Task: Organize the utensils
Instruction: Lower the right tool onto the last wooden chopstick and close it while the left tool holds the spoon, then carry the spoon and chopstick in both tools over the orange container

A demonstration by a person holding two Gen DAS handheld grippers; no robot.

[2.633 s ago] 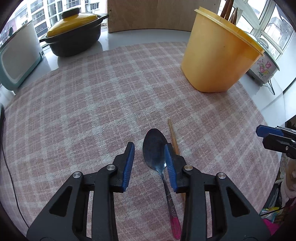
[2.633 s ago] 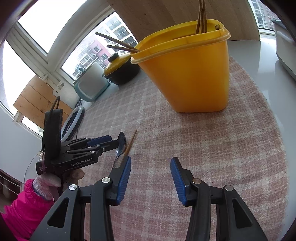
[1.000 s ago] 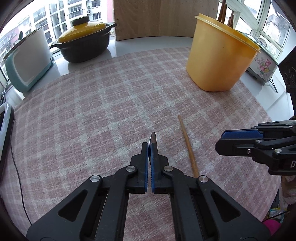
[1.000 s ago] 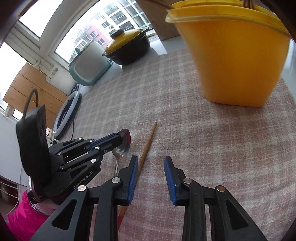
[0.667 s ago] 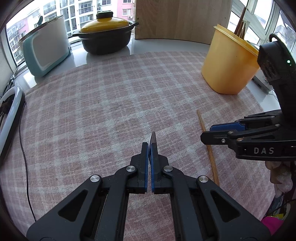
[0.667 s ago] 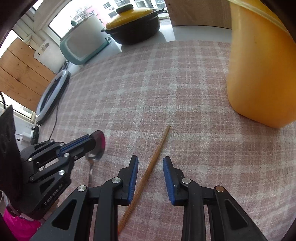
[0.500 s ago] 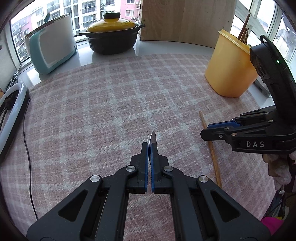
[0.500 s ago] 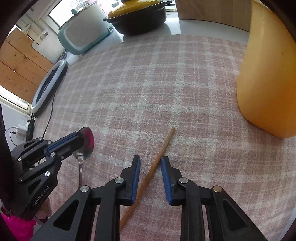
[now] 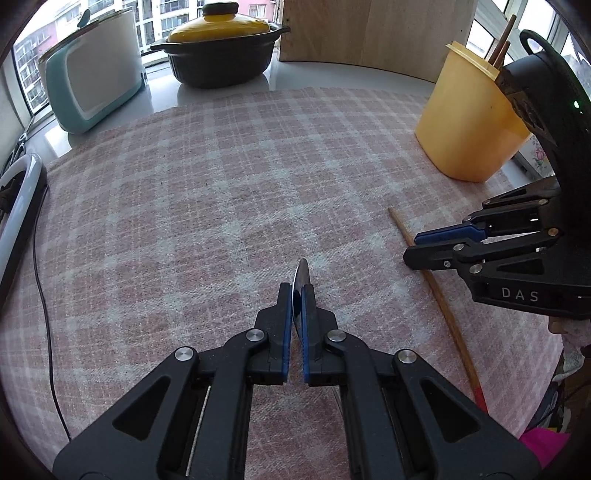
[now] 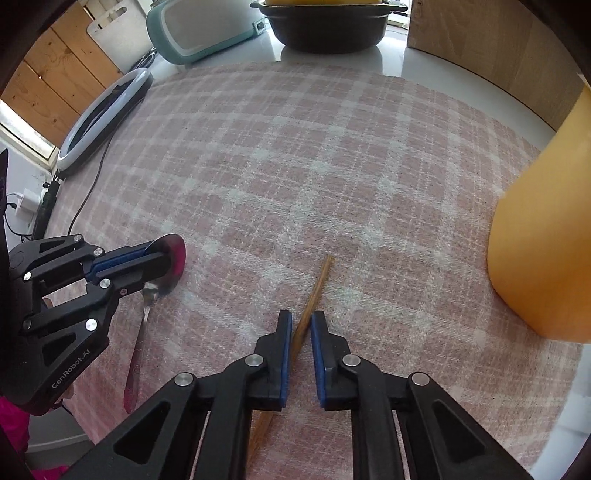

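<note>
My left gripper [image 9: 296,291] is shut on the bowl of a metal spoon [image 9: 303,273]. From the right wrist view the spoon [image 10: 171,254] hangs from the left gripper [image 10: 162,258] with its pink-tipped handle sloping down to the cloth. A wooden chopstick [image 10: 319,280] lies on the checked cloth. My right gripper [image 10: 298,321] points down over it, jaws narrowed to a small gap, with the stick between the pads and a sliver of space on the right side. The left wrist view shows the right gripper [image 9: 421,247] straddling the chopstick [image 9: 443,306]. A yellow container [image 9: 465,136] holds more chopsticks [image 9: 502,40].
A black pot with a yellow lid [image 9: 218,48], a teal appliance [image 9: 88,81] and a wooden board [image 9: 369,33] stand at the back. A ring light [image 10: 103,114] with its cable lies off the cloth's left side. The yellow container [image 10: 546,251] stands close on the right.
My right gripper swung over the chopstick, tilted down and narrowed its jaws around it. The left gripper stayed shut on the spoon and drifted a little across the cloth.
</note>
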